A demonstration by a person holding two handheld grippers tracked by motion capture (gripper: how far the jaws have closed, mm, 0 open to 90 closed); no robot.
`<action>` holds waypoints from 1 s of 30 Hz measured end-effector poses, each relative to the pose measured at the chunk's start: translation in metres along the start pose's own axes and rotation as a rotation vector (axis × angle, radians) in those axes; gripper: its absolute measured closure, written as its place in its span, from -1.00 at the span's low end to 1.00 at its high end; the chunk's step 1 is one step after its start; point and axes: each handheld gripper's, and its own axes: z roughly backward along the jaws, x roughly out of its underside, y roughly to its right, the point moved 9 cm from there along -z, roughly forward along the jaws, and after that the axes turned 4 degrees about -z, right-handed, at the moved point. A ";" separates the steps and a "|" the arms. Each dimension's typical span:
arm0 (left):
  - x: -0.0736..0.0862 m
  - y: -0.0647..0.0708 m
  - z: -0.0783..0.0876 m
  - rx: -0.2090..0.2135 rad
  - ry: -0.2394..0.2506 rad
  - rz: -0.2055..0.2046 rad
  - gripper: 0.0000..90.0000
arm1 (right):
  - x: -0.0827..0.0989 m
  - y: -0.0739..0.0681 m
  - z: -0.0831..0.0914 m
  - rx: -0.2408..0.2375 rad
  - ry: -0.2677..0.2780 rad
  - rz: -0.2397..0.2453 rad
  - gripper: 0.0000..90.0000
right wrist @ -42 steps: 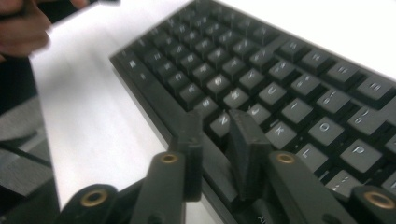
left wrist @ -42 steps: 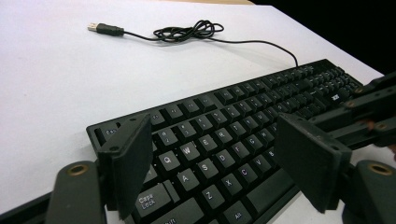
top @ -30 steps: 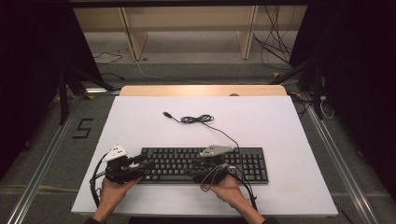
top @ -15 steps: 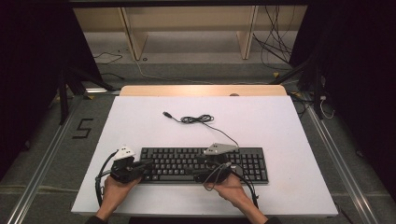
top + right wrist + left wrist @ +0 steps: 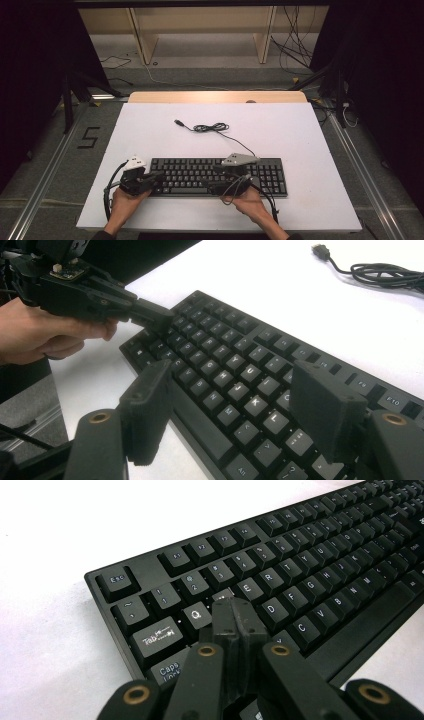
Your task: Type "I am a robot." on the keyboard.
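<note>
While both hands sit at the near edge of the white table [image 5: 310, 150], I have the black keyboard [image 5: 200, 172] lying flat along that edge, a little left of its middle, its long side running parallel to the edge. My left gripper [image 5: 157, 176] is over the keyboard's left end. Its jaws have just been closing and now stand pressed together with nothing between them; in the left gripper view the joined tips [image 5: 232, 611] come down on the key just right of Q, in the letter row below the number keys. My right gripper [image 5: 220, 189] hovers over the middle of the keyboard's near rows. Its jaws have just been opening and stand wide apart, and in the right gripper view the letter keys around K and L show in the gap between the two pads [image 5: 322, 412], which grip nothing. I cannot tell whether those pads touch the keys. From the keyboard's far edge a black cable [image 5: 215, 128] runs toward the middle of the table, loosely coiled, ending in a plug [image 5: 178, 122].
</note>
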 end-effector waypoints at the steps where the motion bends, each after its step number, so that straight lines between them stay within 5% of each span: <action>1: 0.000 0.000 0.000 0.001 -0.001 0.002 0.97 | 0.000 0.000 0.000 0.001 -0.001 -0.001 -0.23; 18: 0.005 0.001 -0.005 -0.002 -0.038 0.000 0.98 | 0.003 -0.001 -0.001 -0.002 -0.008 0.005 -0.23; 30: 0.000 0.003 -0.001 -0.006 -0.011 -0.008 0.90 | 0.002 0.000 -0.001 0.003 -0.006 0.003 -0.23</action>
